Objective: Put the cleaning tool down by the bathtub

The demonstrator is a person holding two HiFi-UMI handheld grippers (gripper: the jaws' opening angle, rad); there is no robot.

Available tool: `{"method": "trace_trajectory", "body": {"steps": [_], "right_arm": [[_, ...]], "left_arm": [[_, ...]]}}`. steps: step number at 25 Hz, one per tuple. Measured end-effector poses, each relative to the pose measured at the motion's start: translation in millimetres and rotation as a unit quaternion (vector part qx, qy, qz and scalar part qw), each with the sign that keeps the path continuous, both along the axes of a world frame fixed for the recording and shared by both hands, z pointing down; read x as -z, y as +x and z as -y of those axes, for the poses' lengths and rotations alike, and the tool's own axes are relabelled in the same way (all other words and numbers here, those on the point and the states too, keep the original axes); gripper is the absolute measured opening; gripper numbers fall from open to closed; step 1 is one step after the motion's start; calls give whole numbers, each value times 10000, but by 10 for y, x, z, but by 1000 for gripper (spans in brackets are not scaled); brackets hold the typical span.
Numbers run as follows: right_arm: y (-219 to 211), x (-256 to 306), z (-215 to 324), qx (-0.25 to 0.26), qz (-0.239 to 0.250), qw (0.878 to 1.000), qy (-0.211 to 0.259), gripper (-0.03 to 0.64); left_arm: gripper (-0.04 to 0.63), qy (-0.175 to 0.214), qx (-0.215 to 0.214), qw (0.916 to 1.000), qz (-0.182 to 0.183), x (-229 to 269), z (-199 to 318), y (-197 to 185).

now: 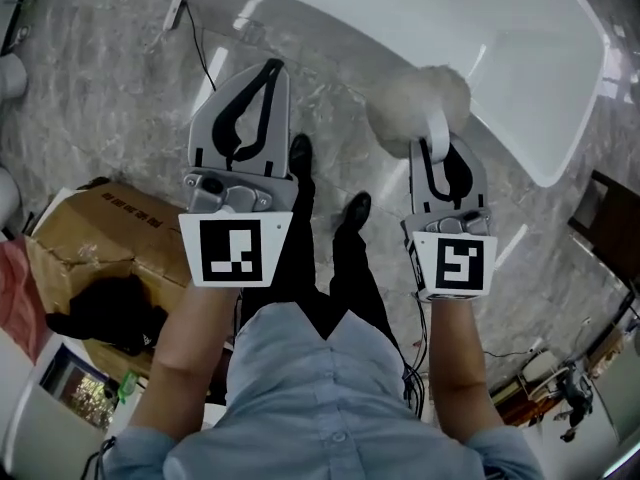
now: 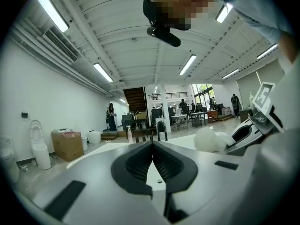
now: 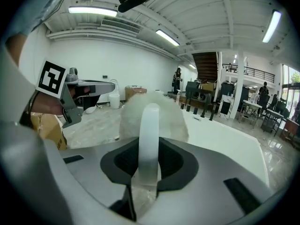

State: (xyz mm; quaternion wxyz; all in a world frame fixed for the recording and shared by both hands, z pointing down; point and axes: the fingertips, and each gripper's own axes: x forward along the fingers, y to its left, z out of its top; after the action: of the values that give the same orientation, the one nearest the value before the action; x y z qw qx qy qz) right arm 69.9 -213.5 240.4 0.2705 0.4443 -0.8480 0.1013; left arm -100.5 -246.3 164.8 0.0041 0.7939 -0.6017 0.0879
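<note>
The cleaning tool is a fluffy white puff (image 1: 418, 103) on a pale translucent handle (image 3: 149, 139). My right gripper (image 1: 437, 146) is shut on that handle, and the puff (image 3: 140, 114) sticks out past the jaws, over the marble floor just beside the white bathtub (image 1: 500, 48). The tub's rim (image 3: 225, 139) runs to the right in the right gripper view. My left gripper (image 1: 262, 76) hovers to the left at about the same height, shut with nothing in it. In the left gripper view its jaws (image 2: 152, 146) meet at the tips, and the puff (image 2: 211, 138) shows at the right.
A dented cardboard box (image 1: 110, 238) stands on the floor at the lower left. The person's black shoes (image 1: 300, 153) are between the grippers. A thin black cable (image 1: 200, 53) trails across the floor by the tub. A toilet (image 2: 40, 146) and another box (image 2: 68, 144) stand along the far wall.
</note>
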Motion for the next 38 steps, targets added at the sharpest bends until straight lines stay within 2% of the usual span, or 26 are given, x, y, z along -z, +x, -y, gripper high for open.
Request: {"method": "trace_trajectory", "body": {"steps": [7,15,24,33,38], "right_arm": [[-94,-551,69,40,-96,9996,-267,97],[-288,-1236,134,312,-208,9982,-465,97],[-298,-2145,175,493,-411,9946,-817,97],[-373,-2846,263,531,-447,9934,-908,97],[-420,-3261,213,624,-547,9913,-1026,97]], "left_arm": [[15,-159,-20,9999,-4,-502,162,-119],[15,-352,-56,9994,-40,-1136,265,-208],[15,-583,-222,9980,-66,-1944,416,-181],[15,-632,-472,9969,-68,-2649,473,-97],[15,-671,-389,9966,-260,-3080,461,-126]]}}
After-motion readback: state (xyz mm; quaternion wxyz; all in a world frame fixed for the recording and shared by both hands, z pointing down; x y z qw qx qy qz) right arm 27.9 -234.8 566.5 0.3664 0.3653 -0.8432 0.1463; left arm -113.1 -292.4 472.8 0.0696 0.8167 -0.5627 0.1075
